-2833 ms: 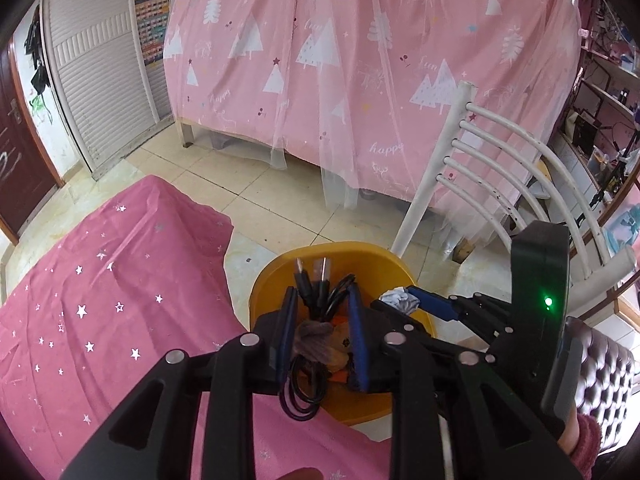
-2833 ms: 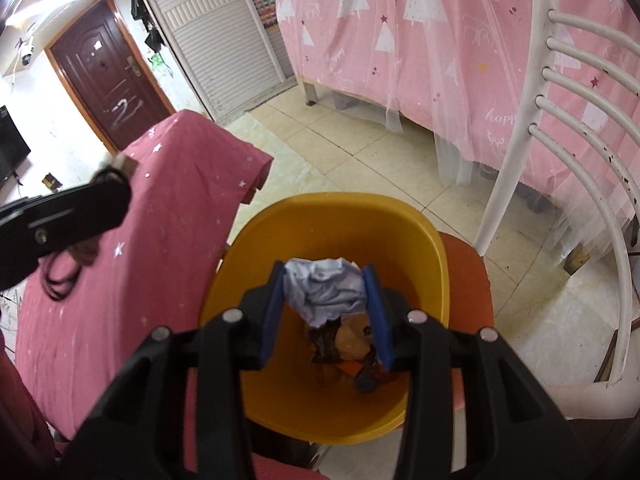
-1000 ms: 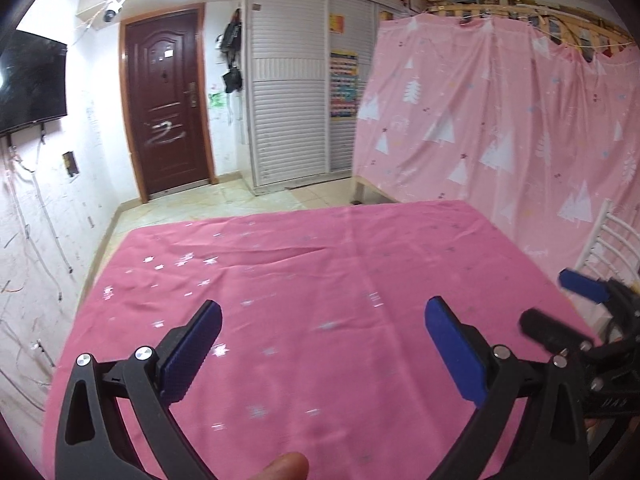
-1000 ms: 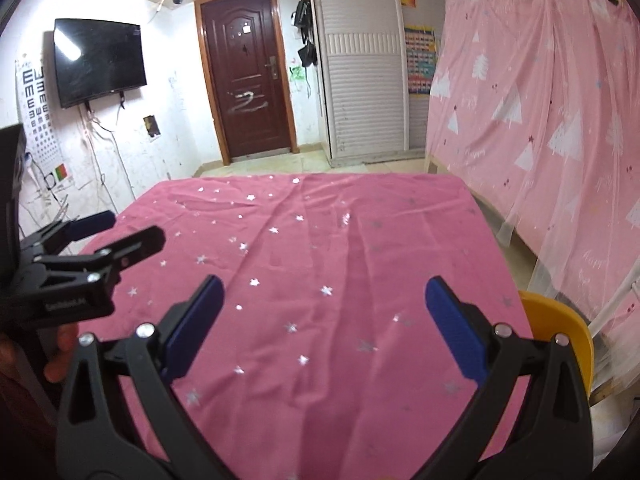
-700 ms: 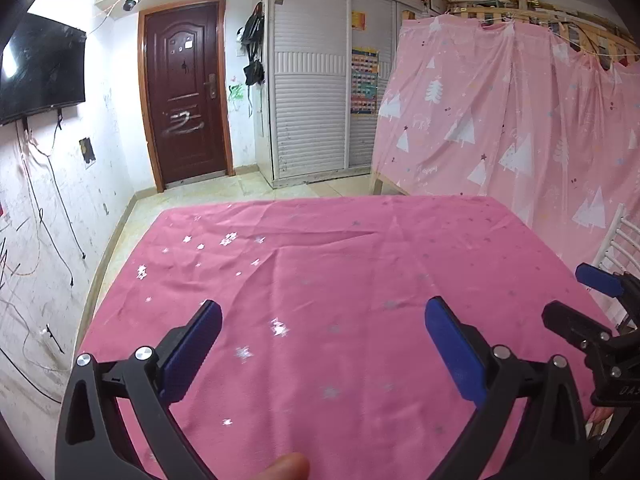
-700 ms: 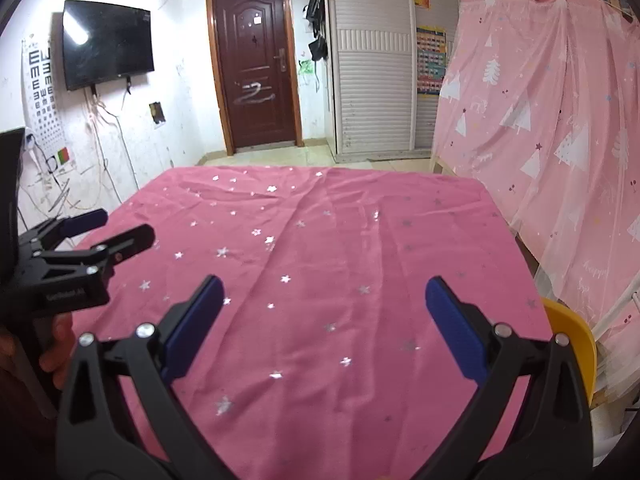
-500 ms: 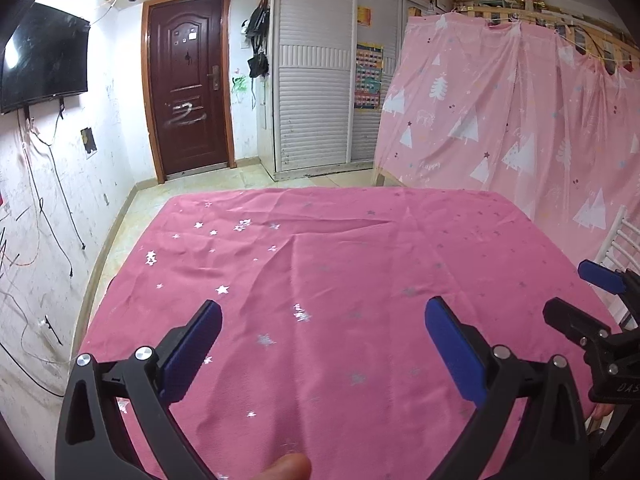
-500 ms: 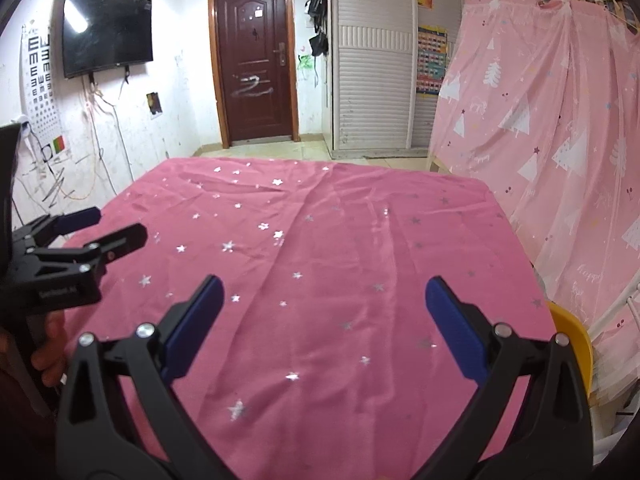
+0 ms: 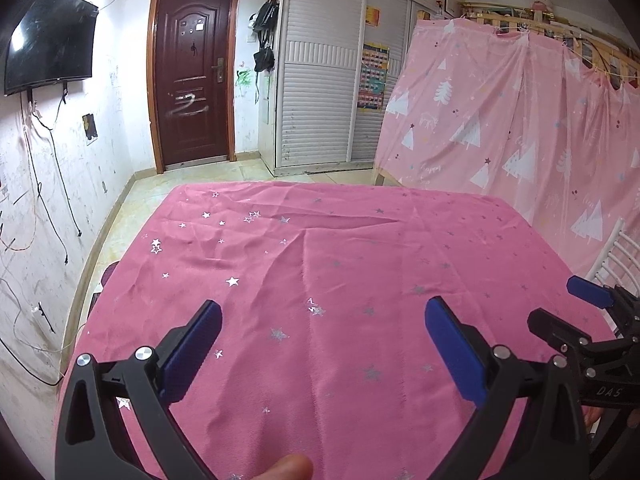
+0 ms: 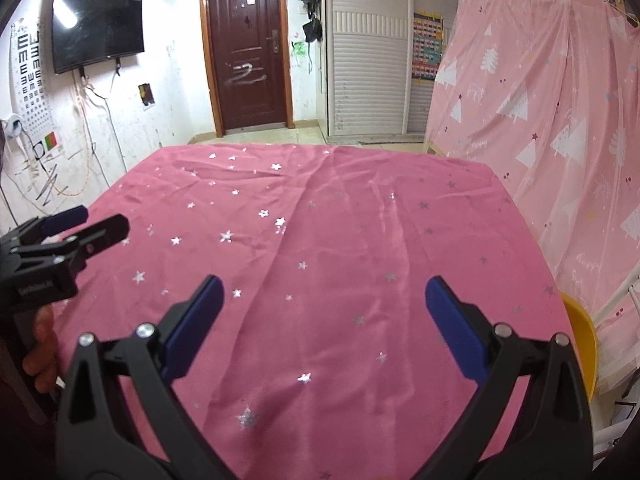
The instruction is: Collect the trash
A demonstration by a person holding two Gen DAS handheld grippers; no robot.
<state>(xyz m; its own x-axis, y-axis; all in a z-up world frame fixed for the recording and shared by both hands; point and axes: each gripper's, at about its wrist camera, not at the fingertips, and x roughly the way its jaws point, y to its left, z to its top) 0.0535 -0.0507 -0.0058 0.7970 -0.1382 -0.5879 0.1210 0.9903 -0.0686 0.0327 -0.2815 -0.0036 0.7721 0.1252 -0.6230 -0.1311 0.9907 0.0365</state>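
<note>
My left gripper [image 9: 320, 336] is open and empty above the near part of a table under a pink star-print cloth [image 9: 340, 260]. My right gripper [image 10: 322, 308] is open and empty above the same cloth [image 10: 340, 220]. Each gripper shows at the edge of the other's view: the right one at the right of the left wrist view [image 9: 568, 312], the left one at the left of the right wrist view [image 10: 84, 224]. The rim of the yellow trash bin [image 10: 584, 344] shows past the table's right edge. No trash shows on the cloth.
A pink curtain [image 9: 520, 128] hangs to the right of the table. A white chair back [image 9: 620, 256] stands at the right edge. A brown door [image 10: 248, 52], white shutter closets [image 10: 372, 52] and a wall TV [image 10: 96, 24] are beyond the table.
Both grippers let go of their trash over the yellow bin, opened, and swung back over the table. Over the last second both views shifted only slightly.
</note>
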